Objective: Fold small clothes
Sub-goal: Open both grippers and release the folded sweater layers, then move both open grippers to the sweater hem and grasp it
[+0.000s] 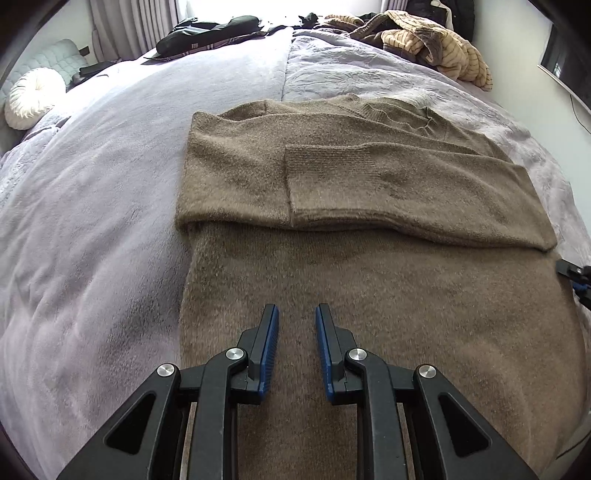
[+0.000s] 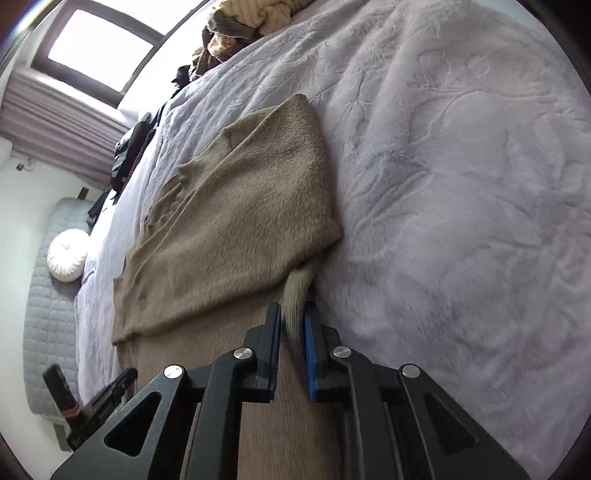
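A brown knitted sweater (image 1: 369, 184) lies flat on the bed with its sleeves folded across the chest. Its lower body stretches towards me. My left gripper (image 1: 296, 310) hovers over the lower part of the sweater near its left edge, with its blue pads (image 1: 271, 343) a narrow gap apart and nothing between them. In the right wrist view, my right gripper (image 2: 291, 308) is at the sweater's (image 2: 240, 221) right edge, just below the folded sleeve. A raised pinch of the knit stands between its pads. The tip of the right gripper (image 1: 576, 277) shows at the right rim of the left wrist view.
A lilac plush blanket (image 1: 92, 221) covers the bed (image 2: 461, 184). A heap of beige striped clothes (image 1: 436, 40) and black garments (image 1: 207, 33) lie at the far end. A white round cushion (image 1: 31, 96) sits at the left, and a dark screen (image 1: 565, 62) hangs on the right wall.
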Motion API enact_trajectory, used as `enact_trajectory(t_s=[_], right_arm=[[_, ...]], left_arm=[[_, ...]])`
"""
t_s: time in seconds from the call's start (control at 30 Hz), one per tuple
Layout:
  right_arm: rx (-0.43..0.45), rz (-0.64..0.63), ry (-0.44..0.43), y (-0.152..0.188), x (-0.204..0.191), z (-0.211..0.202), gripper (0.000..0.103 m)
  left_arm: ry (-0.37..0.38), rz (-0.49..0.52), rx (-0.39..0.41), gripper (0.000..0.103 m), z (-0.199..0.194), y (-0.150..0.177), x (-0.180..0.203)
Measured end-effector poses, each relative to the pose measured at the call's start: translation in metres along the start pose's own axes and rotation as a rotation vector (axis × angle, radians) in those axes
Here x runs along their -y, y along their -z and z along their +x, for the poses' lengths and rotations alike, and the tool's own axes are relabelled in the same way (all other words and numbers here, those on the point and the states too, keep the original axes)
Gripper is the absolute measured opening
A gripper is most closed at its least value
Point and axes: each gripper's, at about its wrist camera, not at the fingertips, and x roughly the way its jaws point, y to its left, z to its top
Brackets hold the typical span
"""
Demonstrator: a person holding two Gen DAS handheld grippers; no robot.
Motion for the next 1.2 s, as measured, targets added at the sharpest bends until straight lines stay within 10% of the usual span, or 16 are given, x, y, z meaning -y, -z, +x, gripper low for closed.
enact_trajectory(t_s=[0.07, 0.17, 0.23, 0.3, 0.83, 1.2], right_arm=[[0.011, -0.026, 0.018, 0.011, -0.003, -0.012, 0.053], [0.021, -0.096, 0.052, 0.03, -0.015, -0.026, 0.058], [0.029, -0.135, 0.065, 0.042, -0.024, -0.034, 0.06], [0.031, -0.157, 0.068, 0.052, -0.031, -0.04, 0.066], [0.064, -0.434, 0.27, 0.128, -0.08, -0.065, 0.084], [0.075, -0.471, 0.3, 0.156, -0.083, -0.078, 0.084]], left_arm=[[-0.001, 0.003, -0.003, 0.022, -0.004, 0.007, 0.001], [0.001, 0.017, -0.002, 0.024, -0.013, 0.019, 0.001], [0.004, 0.018, 0.008, 0.081, -0.022, 0.028, 0.0], [-0.009, 0.008, 0.051, 0.096, -0.034, 0.037, -0.002], [-0.071, -0.04, 0.061, 0.103, -0.071, 0.099, -0.023], [0.041, -0.117, -0.009, 0.103, -0.069, 0.135, -0.035]])
